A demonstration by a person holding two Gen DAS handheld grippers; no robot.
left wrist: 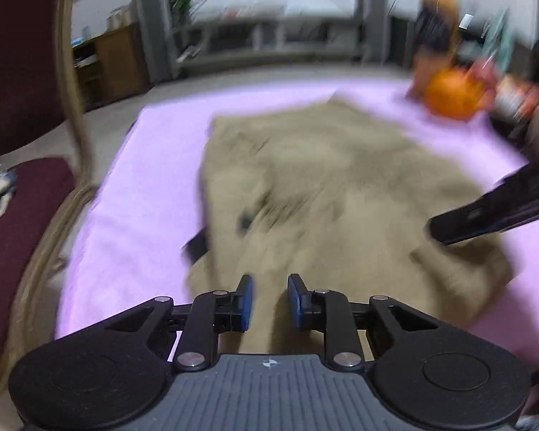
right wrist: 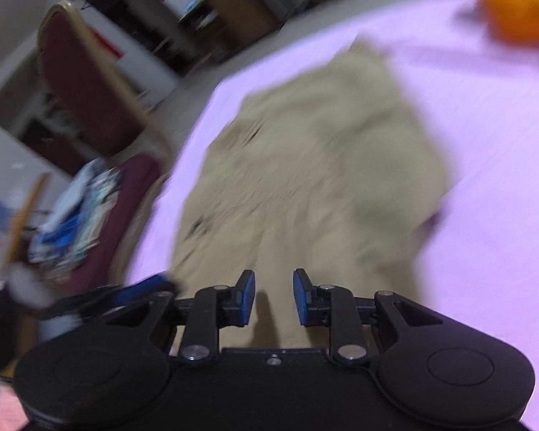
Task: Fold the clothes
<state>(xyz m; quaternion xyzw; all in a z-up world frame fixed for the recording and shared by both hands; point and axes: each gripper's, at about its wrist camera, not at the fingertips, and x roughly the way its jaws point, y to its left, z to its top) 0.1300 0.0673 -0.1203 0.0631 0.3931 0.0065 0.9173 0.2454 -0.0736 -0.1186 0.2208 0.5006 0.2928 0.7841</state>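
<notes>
A tan garment point(left wrist: 334, 186) lies bunched on the pink-covered table point(left wrist: 140, 194); both views are motion-blurred. My left gripper point(left wrist: 269, 300) is open and empty, just above the garment's near edge. My right gripper point(right wrist: 273, 296) is open and empty over the near part of the same garment point(right wrist: 312, 165). The right gripper also shows in the left wrist view point(left wrist: 449, 228) as a dark bar at the garment's right side. The left gripper's blue finger point(right wrist: 143, 287) shows at the left in the right wrist view.
An orange round object point(left wrist: 452, 95) sits at the table's far right, also in the right wrist view point(right wrist: 517, 3). A maroon chair point(left wrist: 21, 194) with a tan frame stands left of the table, with clothes on its seat point(right wrist: 75, 215). Shelves and furniture stand behind.
</notes>
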